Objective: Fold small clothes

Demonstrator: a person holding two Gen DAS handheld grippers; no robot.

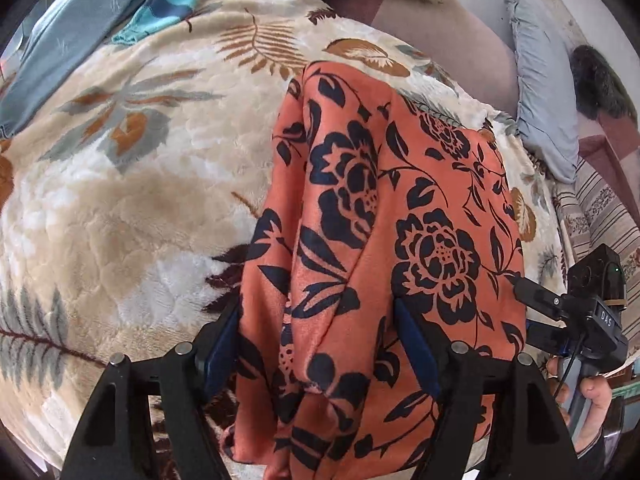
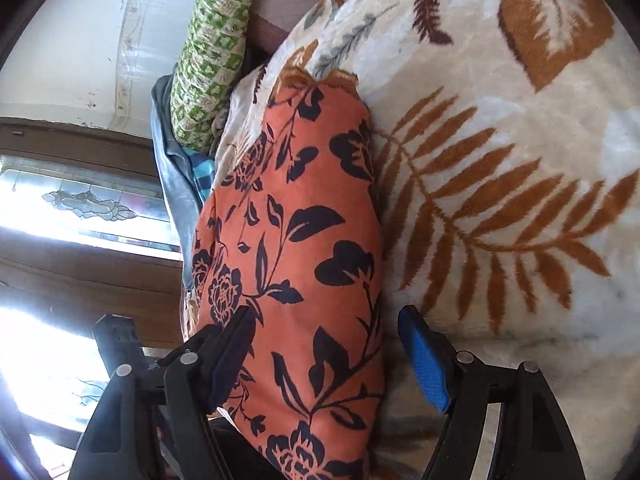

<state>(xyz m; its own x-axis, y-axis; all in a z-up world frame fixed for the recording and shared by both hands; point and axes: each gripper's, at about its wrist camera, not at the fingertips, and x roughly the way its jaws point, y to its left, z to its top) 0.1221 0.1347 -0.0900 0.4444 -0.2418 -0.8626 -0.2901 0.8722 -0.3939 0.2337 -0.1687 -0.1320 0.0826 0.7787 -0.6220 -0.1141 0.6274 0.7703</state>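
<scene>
Orange floral garment (image 1: 384, 216) lies bunched lengthwise on the leaf-print blanket (image 1: 132, 200), ready for its next fold.
Your left gripper (image 1: 320, 344) and right gripper (image 2: 326, 344) both stand spread, straddling the cloth without pinching it; you should catch both layers at matching near corners before lifting evenly.

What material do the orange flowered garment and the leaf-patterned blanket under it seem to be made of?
Orange flowered garment: probably soft velour or fleece; matte with a faint sheen, thick rounded folds. Leaf-patterned blanket: probably plush synthetic fleece; fuzzy embossed pile with a slight gloss.
</scene>
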